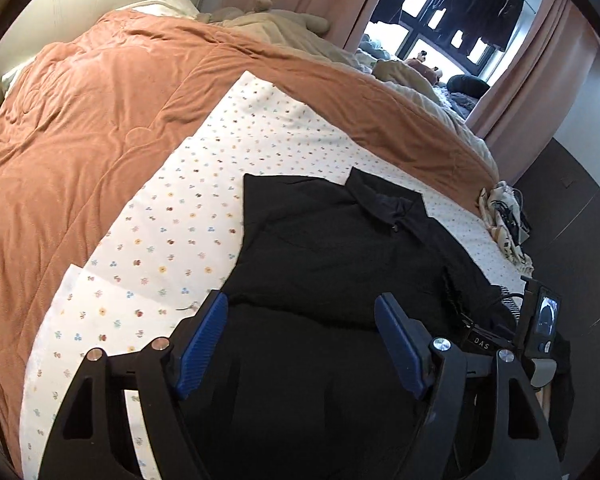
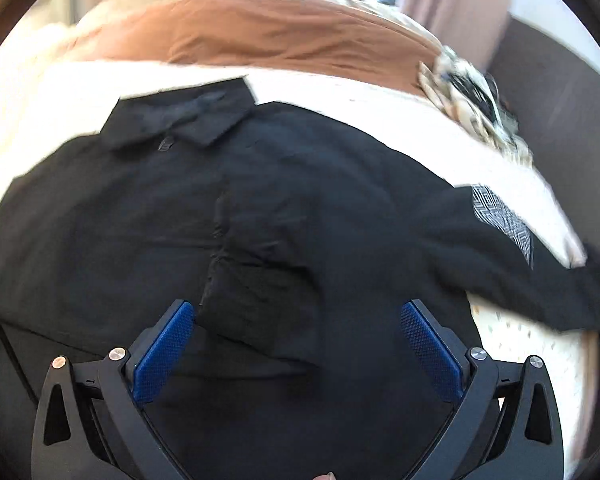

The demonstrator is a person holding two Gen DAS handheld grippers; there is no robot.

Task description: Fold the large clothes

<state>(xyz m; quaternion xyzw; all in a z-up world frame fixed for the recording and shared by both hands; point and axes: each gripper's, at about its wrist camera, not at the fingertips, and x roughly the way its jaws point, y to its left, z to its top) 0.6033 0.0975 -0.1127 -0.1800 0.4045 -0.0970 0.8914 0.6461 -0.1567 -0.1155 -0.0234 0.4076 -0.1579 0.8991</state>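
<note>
Two grippers hang over a black shirt (image 2: 300, 208) spread on a bed. Nearest, the left gripper (image 1: 300, 316) has its blue pads spread apart above the shirt's lower part, nothing pinched between them. The right gripper (image 2: 296, 320) likewise stands wide, fabric below its pads but not clamped. Farther on, the shirt's collar (image 2: 188, 120) lies flat on a white flowered sheet (image 1: 172, 216). Beyond that, an orange quilt (image 1: 100, 104) covers the bed, with pink curtains (image 1: 532, 60) behind.
</note>
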